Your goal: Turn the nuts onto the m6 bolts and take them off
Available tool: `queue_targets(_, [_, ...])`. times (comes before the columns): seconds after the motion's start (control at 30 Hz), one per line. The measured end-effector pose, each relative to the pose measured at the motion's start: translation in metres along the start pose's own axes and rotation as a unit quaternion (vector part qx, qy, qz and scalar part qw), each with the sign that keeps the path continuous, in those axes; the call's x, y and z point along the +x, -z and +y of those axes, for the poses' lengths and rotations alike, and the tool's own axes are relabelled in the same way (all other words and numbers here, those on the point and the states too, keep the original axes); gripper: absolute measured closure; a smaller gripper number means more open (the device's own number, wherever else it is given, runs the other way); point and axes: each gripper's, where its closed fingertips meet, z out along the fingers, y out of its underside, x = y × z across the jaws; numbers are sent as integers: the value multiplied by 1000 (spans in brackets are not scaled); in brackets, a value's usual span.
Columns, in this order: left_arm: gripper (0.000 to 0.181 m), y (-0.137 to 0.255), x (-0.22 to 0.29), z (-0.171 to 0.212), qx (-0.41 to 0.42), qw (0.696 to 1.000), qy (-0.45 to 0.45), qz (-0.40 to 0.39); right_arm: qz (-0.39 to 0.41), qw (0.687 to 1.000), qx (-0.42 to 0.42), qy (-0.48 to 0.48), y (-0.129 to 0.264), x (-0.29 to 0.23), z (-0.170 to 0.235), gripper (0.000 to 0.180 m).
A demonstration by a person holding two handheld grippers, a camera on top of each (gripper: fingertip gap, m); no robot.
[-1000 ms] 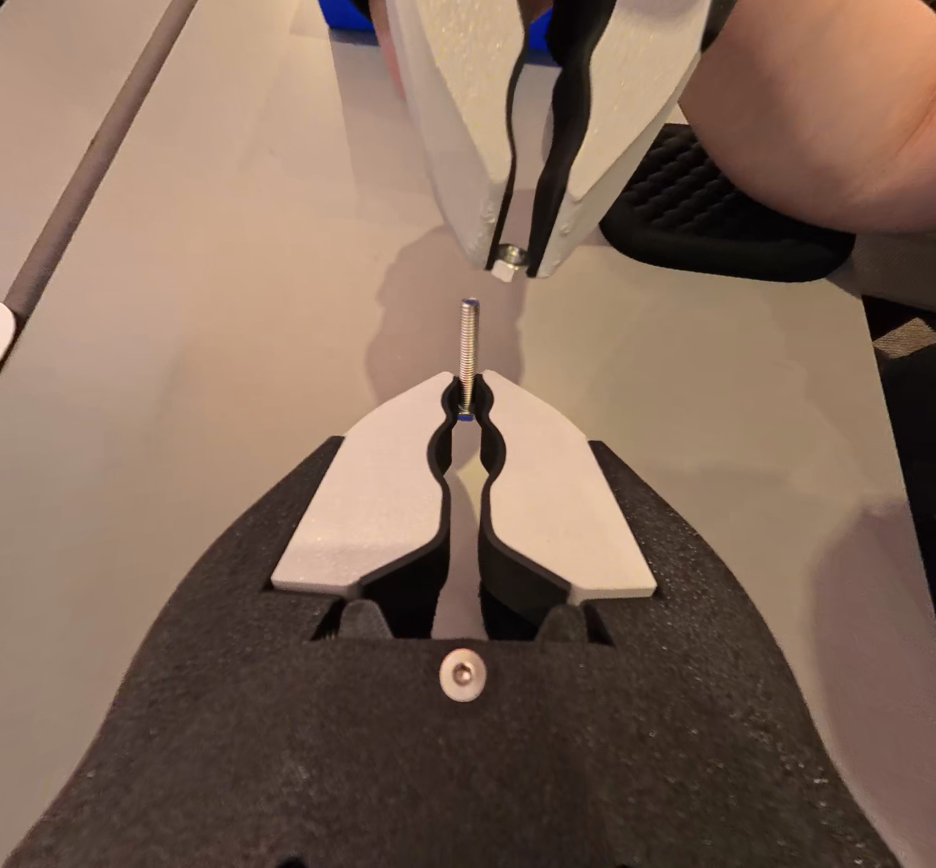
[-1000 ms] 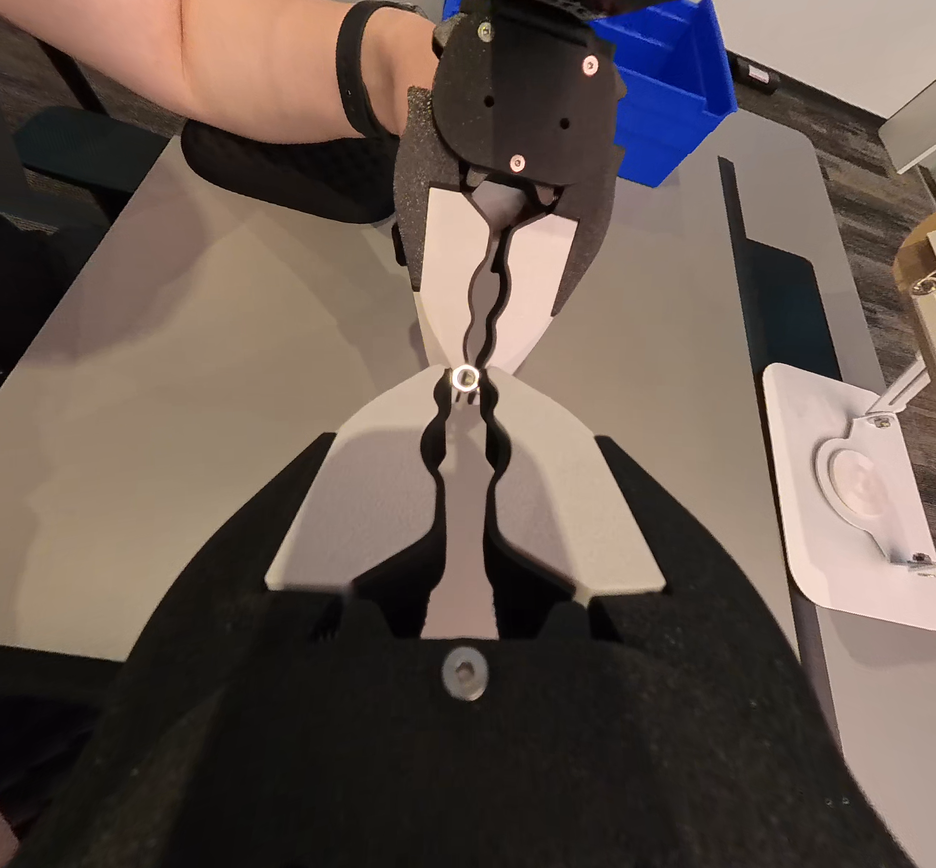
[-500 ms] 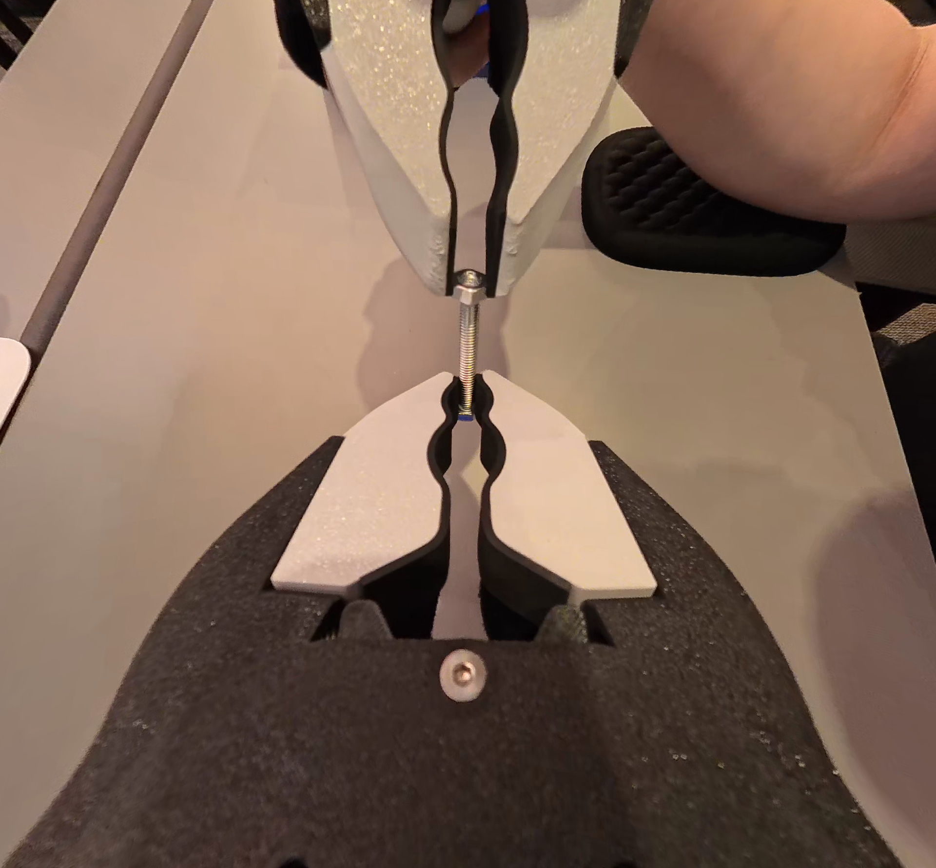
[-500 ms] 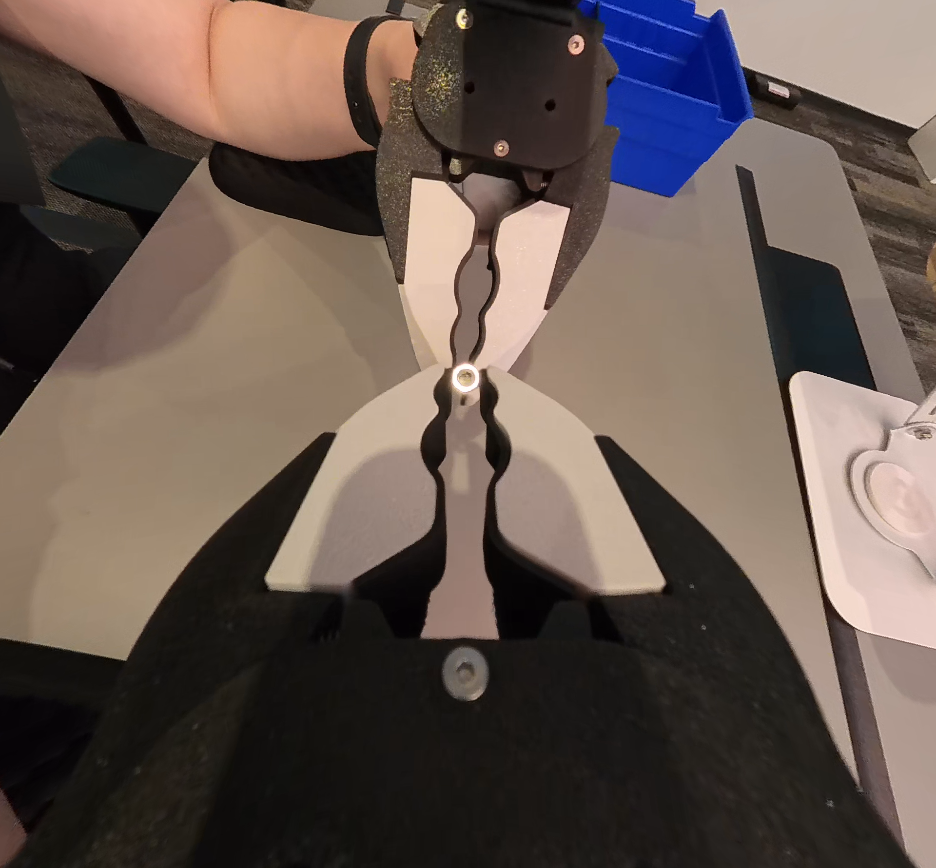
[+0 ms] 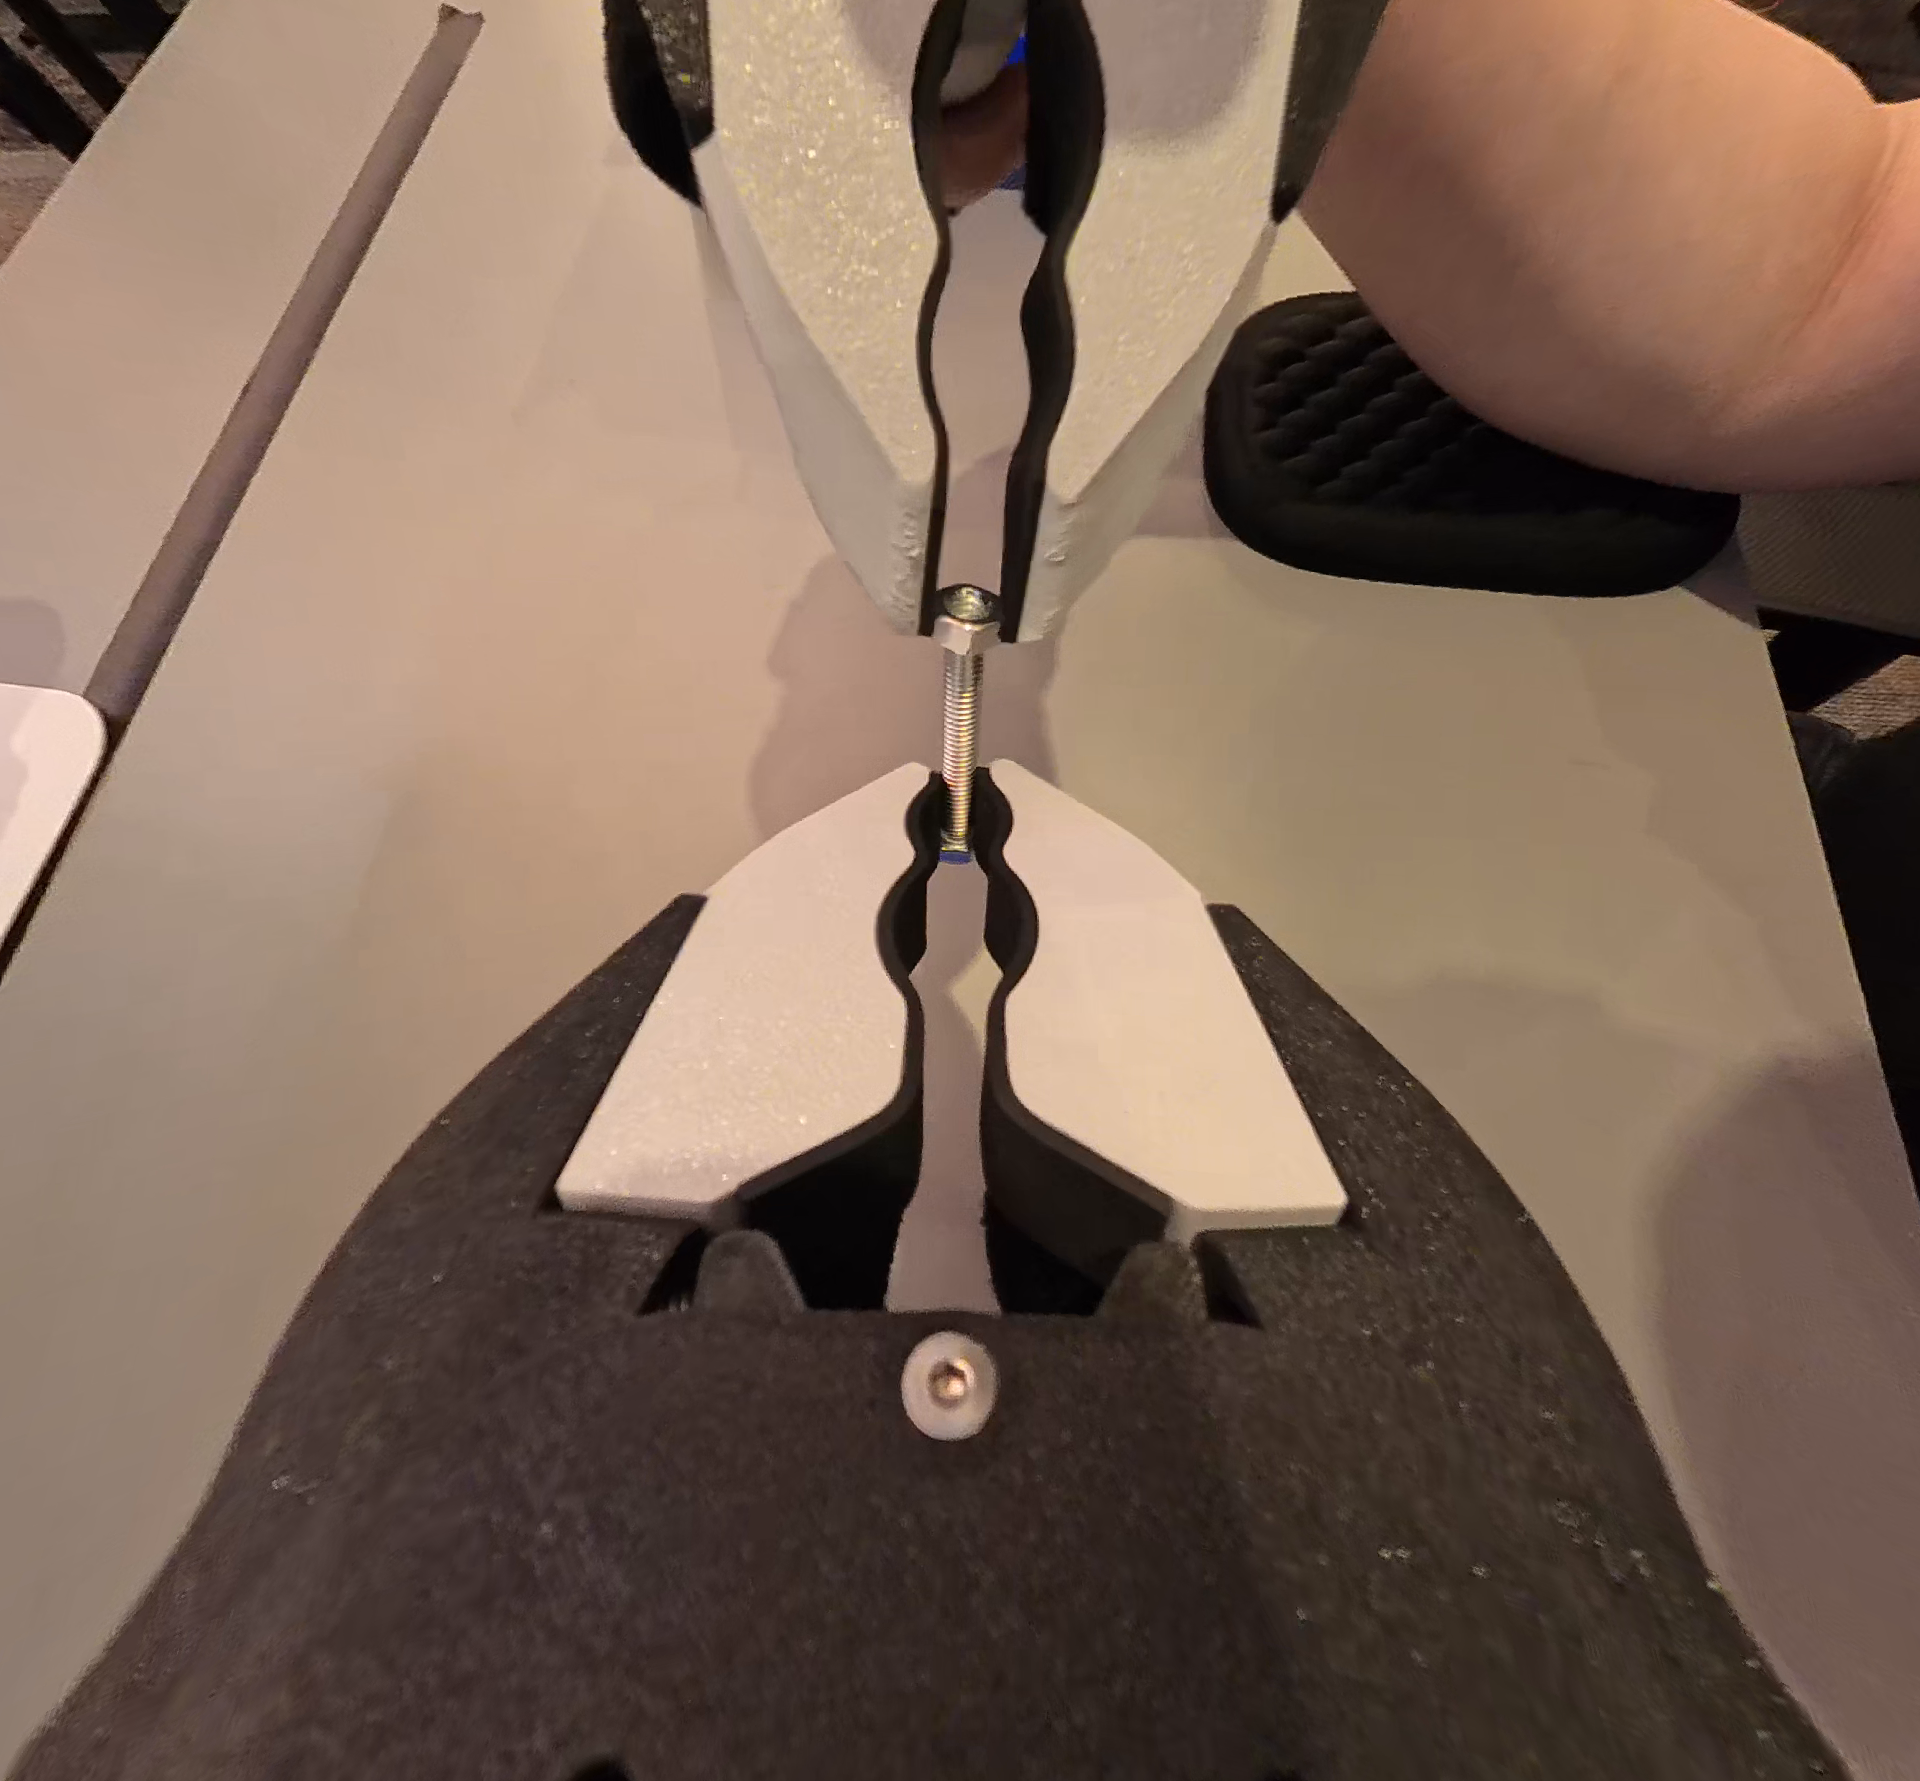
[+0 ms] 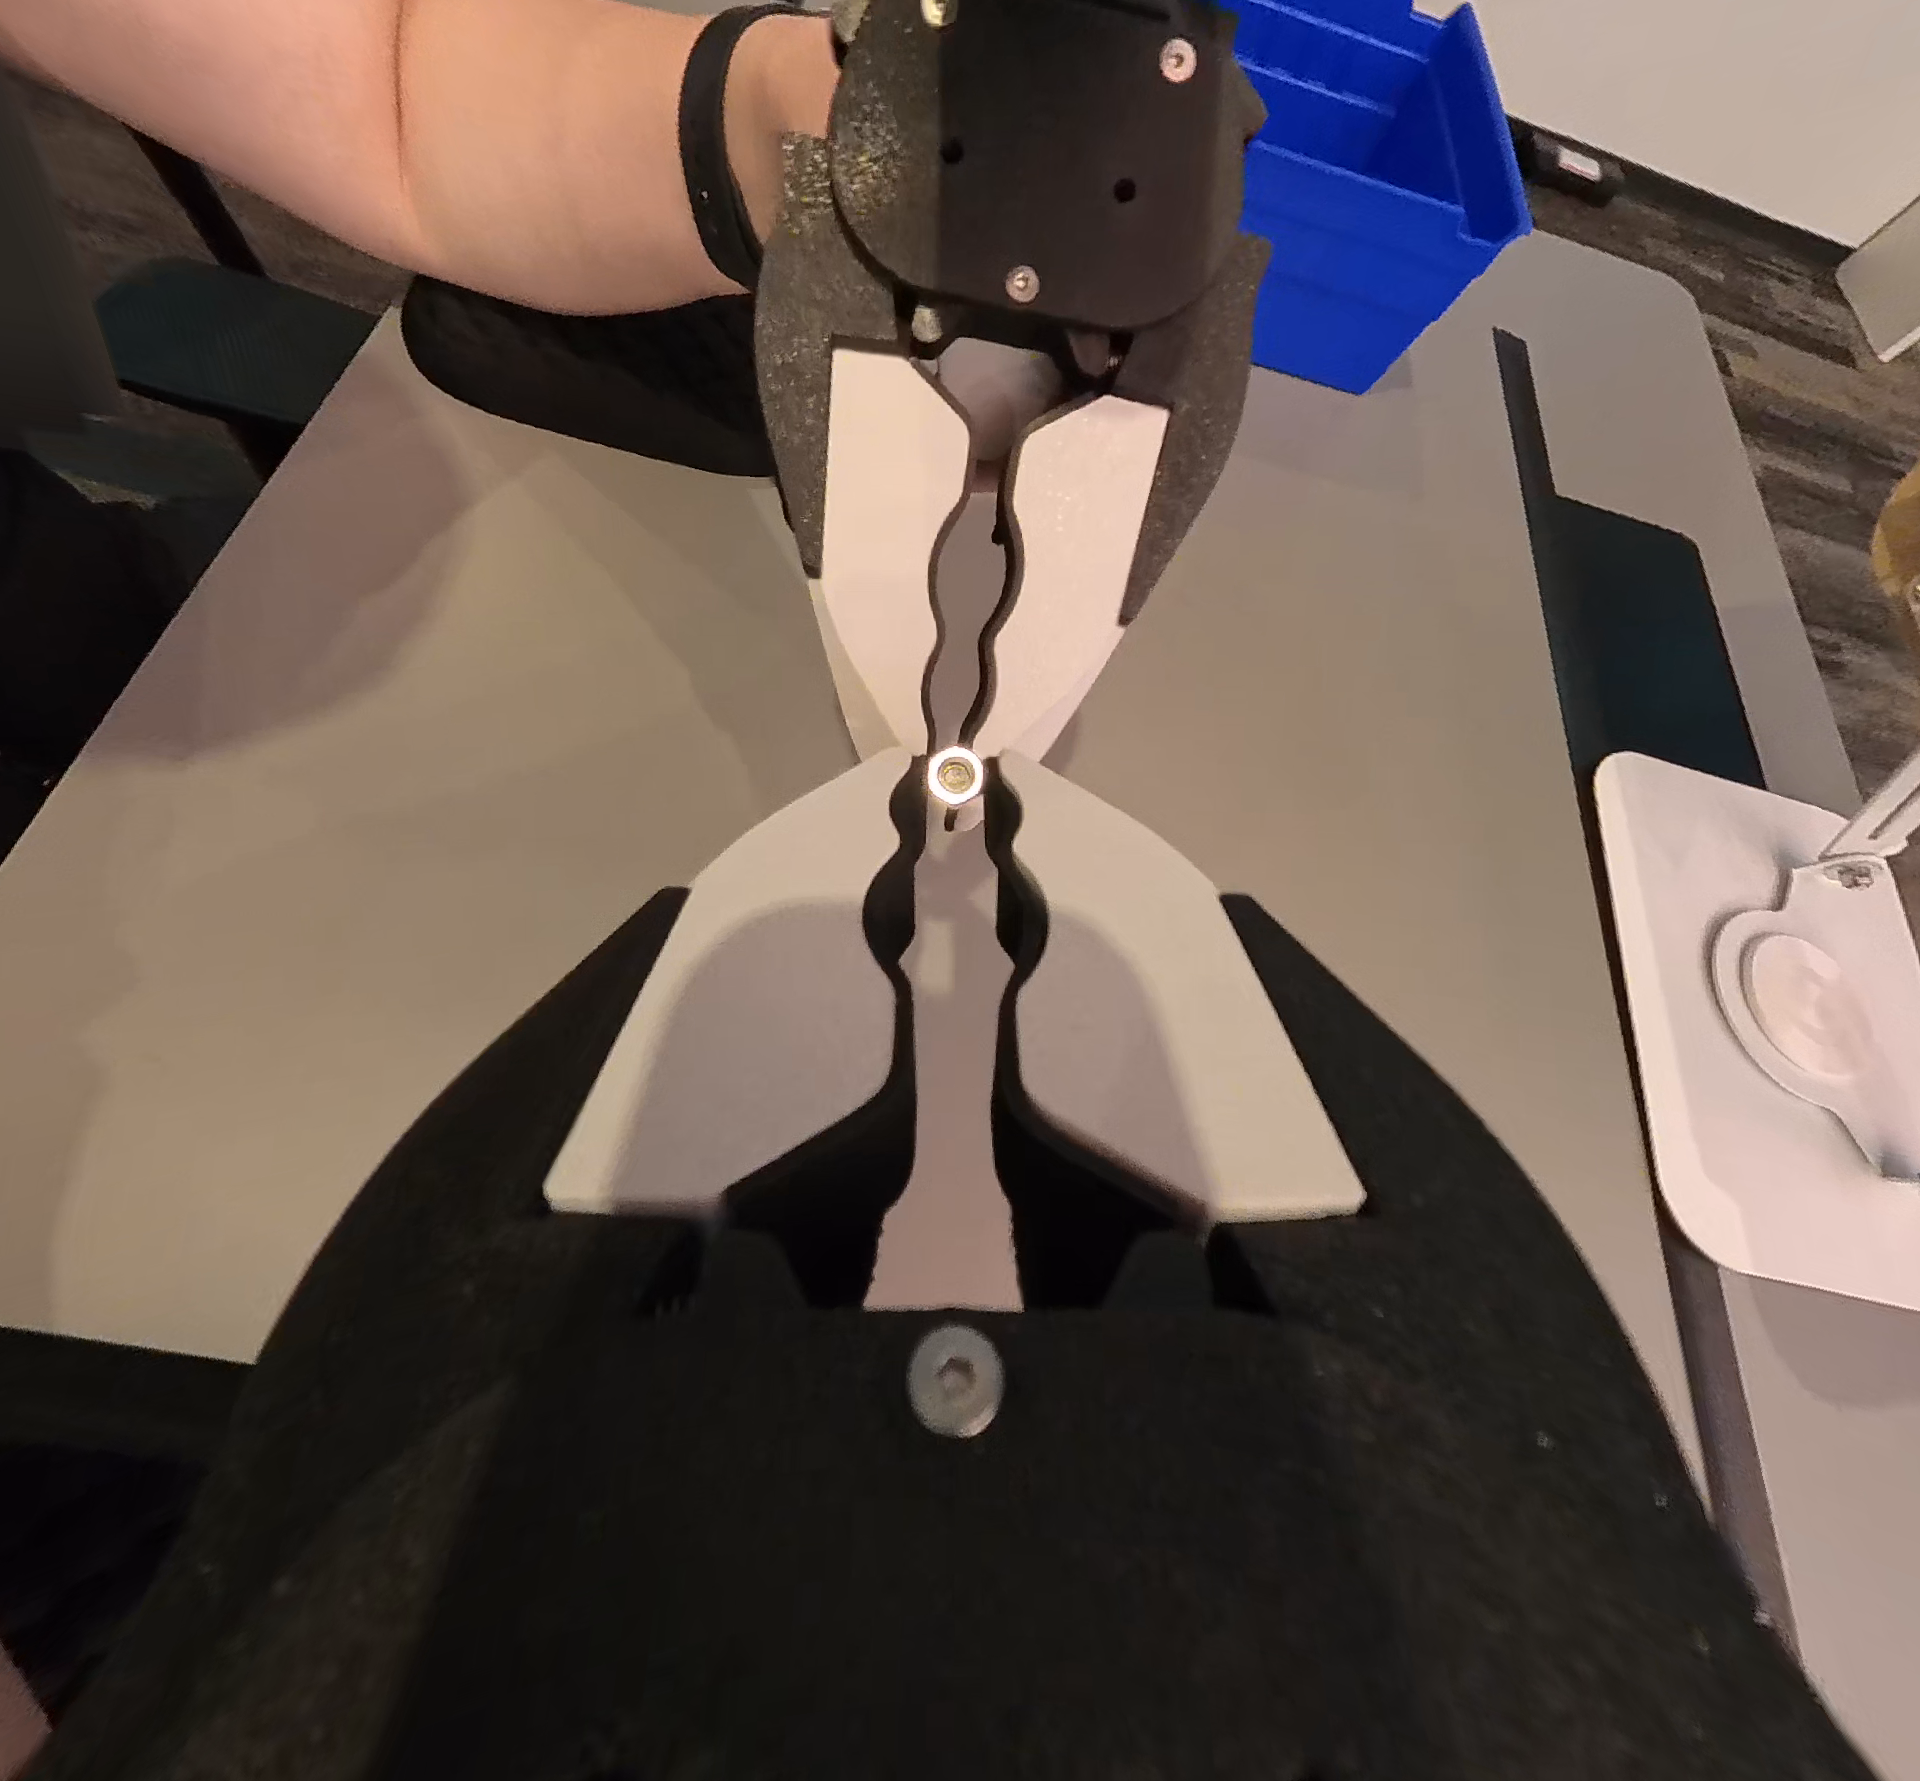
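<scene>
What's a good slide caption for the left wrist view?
Left gripper holds a bolt while the right gripper seats a nut on its tip.

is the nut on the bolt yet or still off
On: the nut, pinched by the right gripper, sits on the bolt tip. Thread engagement: cannot tell.

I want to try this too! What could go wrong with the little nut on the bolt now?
The nut sits just on the tip of the bolt, so it might go on crooked and jam. The right gripper pinches it only at its very tips, so it could slip and drop onto the table. The left gripper holds the bolt low, so it may wobble.
</scene>
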Motion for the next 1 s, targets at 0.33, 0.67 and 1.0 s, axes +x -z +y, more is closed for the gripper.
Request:
queue_targets(0.33, [176,6,-28,4,-2,995,60,-76,52,993,-1,-108,-7,30,0,170])
queue_targets(0.67, [176,14,-53,12,-4,984,113,-139,103,969,10,-222,-19,56,1,170])
queue_targets(1.0, [176,18,-62,18,-28,978,103,-180,126,945,8,-300,-24,63,2,170])
